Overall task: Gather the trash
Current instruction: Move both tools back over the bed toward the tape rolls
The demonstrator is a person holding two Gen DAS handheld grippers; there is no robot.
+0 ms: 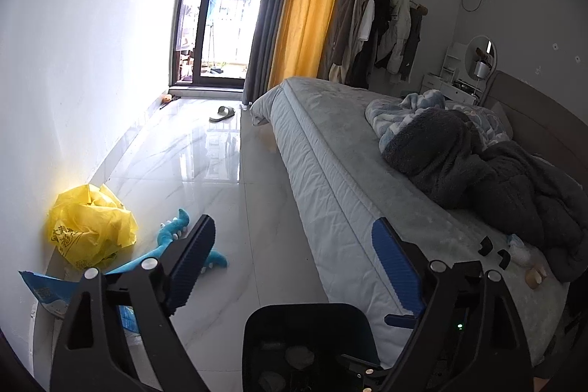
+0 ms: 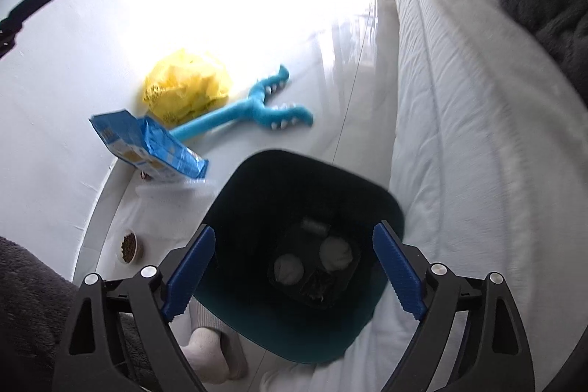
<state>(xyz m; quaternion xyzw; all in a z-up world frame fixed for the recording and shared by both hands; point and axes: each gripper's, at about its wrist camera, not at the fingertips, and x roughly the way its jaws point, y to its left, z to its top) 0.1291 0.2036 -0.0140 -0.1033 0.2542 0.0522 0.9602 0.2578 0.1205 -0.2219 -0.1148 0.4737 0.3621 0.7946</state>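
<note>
On the glossy tile floor beside the bed, the dark bin [image 2: 301, 245] already holds two tissue wads [image 2: 312, 261], both grippers spread empty, the yellow bag [image 2: 187, 89] uncollected by the wall.

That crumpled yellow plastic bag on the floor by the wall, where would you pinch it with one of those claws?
Probably at a raised crease on top of the yellow plastic bag, coming down from above on the room side. It sits bunched against the wall, so the back is blocked, and the upstanding folds give the open left hand-held gripper thin material to close on.
</note>
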